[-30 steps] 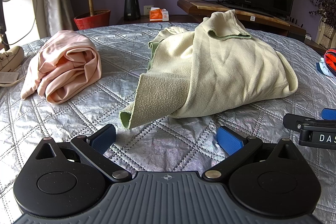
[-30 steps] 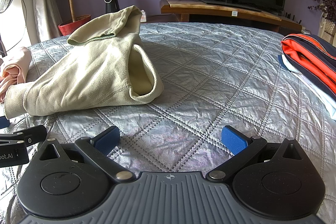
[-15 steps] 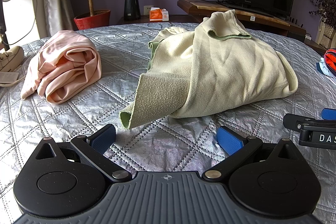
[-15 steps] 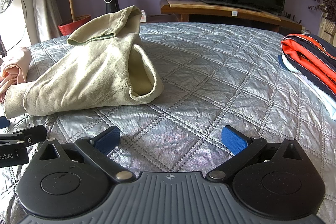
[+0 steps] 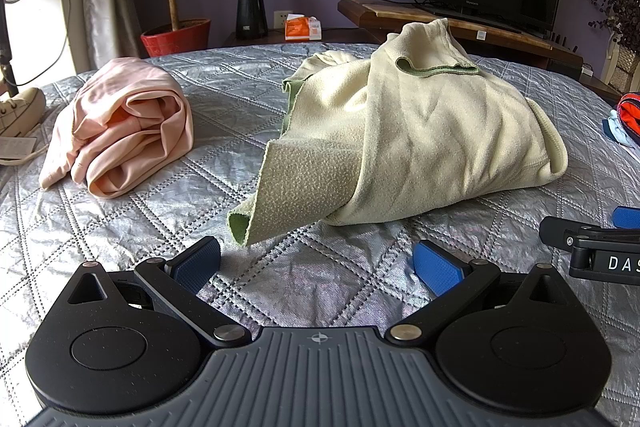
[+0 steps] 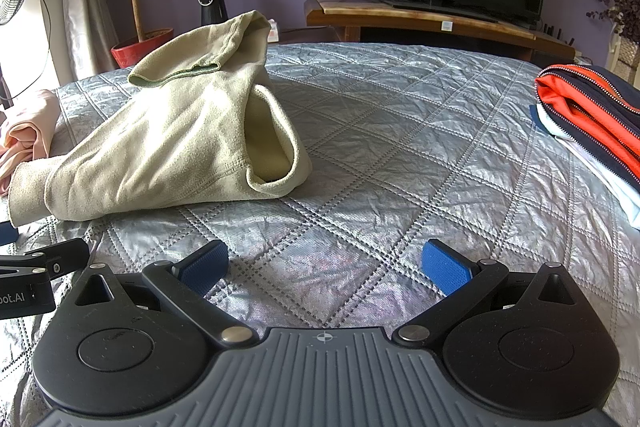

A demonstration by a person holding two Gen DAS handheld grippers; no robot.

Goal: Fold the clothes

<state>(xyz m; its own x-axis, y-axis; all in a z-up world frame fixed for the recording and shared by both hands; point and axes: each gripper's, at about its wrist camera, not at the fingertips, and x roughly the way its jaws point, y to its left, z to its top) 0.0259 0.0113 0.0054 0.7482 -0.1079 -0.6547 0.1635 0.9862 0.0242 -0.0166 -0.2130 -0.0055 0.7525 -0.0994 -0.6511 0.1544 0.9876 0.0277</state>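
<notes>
Pale green fleece top [image 5: 432,131] is lying in a loose heap toward the near-left part of the bed [image 6: 400,131], collar standing up, one flap sticking out toward the near edge; nothing is flattened or squared, so I'm judging this one as not started. Pink garment [image 5: 120,131] is sitting bunched near the left edge, apart from the fleece, looking rolled rather than folded, so probably also pending. Orange and navy stack [image 6: 592,115] is lying flat at the right edge, reading as already folded. Left tongs [image 5: 316,261] are hovering just short of the fleece flap, spread wide, gripping nothing. Right tongs [image 6: 326,265] are hovering over bare quilt beside the fleece, also spread wide and empty.
</notes>
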